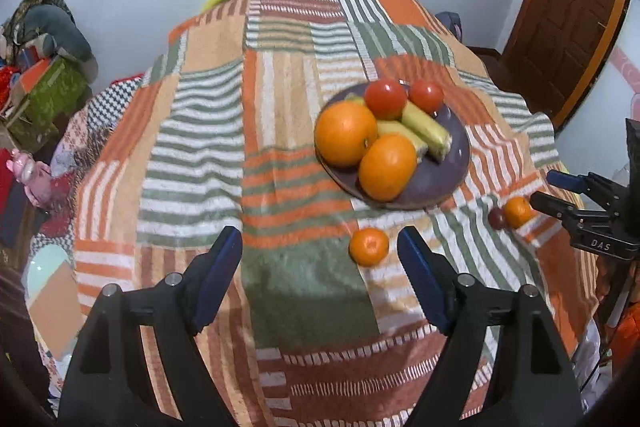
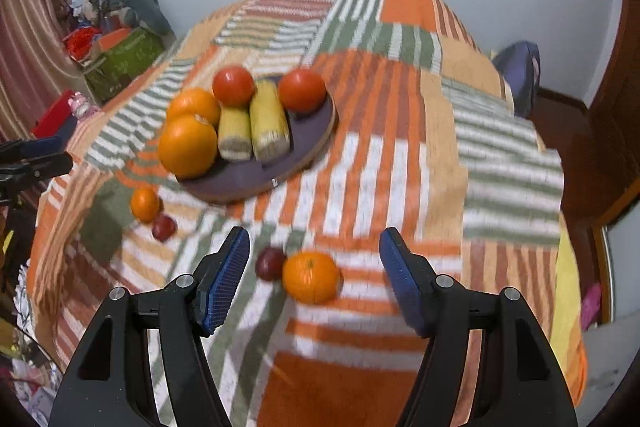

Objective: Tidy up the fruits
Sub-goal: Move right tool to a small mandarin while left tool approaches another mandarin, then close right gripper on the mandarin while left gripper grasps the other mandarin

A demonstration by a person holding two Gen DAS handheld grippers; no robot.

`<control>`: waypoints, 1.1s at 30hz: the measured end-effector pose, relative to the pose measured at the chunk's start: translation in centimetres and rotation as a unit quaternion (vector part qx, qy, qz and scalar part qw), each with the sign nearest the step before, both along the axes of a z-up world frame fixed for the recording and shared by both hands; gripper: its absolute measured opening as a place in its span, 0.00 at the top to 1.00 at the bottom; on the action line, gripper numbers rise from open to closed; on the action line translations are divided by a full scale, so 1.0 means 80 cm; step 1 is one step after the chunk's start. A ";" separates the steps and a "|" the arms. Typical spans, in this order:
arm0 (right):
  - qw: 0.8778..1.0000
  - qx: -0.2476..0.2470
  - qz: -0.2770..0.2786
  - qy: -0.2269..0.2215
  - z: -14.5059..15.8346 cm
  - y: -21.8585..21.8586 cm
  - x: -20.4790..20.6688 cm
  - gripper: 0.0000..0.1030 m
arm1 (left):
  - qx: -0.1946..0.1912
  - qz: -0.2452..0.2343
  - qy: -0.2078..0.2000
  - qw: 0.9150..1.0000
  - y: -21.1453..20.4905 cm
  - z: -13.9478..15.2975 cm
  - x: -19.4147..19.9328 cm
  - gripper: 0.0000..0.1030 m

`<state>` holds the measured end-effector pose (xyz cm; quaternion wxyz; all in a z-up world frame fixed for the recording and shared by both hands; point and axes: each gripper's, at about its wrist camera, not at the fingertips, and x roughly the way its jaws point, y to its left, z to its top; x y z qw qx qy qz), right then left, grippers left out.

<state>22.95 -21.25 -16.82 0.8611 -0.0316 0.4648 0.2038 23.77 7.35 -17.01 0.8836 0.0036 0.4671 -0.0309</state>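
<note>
- The mandarin [image 2: 311, 277] lies loose on the patchwork cloth, low centre in the right wrist view, touching a small dark-red fruit [image 2: 270, 263] on its left; I cannot tell what kind.
- It looks light, round and firm, with a soft peel that should give a little; likely to roll if nudged. Best taken across its widest girth, with gentle pressure.
- Its stem dimple faces up; being nearly round, it has no real long axis.
- The right gripper [image 2: 314, 247] hovers over it, fingers apart, nothing between the pads.
- A second mandarin [image 1: 369, 246] lies low centre in the left wrist view, just left of the left gripper's [image 1: 320, 243] right finger; those fingers stand apart and empty too.
- Above sits the purple plate [image 1: 432, 183] on the worktop, carrying two oranges [image 1: 346, 133], two tomatoes [image 1: 385, 98] and two pale yellow cut pieces [image 1: 424, 127] whose long axes run toward the lower right.
</note>
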 end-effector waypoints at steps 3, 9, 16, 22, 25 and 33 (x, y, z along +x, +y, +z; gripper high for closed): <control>1.000 0.003 -0.018 0.013 -0.013 -0.008 -0.009 0.38 | 0.001 -0.019 0.010 1.000 -0.006 -0.016 -0.006 0.24; 0.999 0.021 -0.037 0.029 -0.028 -0.017 -0.014 0.42 | -0.003 -0.042 0.037 0.998 -0.018 -0.049 0.001 0.46; 0.997 0.042 -0.036 0.045 -0.038 -0.020 -0.009 0.52 | -0.030 -0.054 0.058 0.996 -0.028 -0.074 0.024 0.53; 0.997 0.050 -0.025 0.050 -0.042 -0.014 -0.006 0.56 | -0.024 -0.049 0.062 0.997 -0.034 -0.087 0.040 0.58; 0.996 0.057 -0.026 0.059 -0.047 -0.011 -0.003 0.61 | -0.039 -0.045 0.065 0.996 -0.031 -0.092 0.045 0.58; 0.995 0.071 -0.026 0.066 -0.048 -0.013 -0.002 0.66 | -0.048 -0.057 0.070 0.995 -0.042 -0.100 0.047 0.64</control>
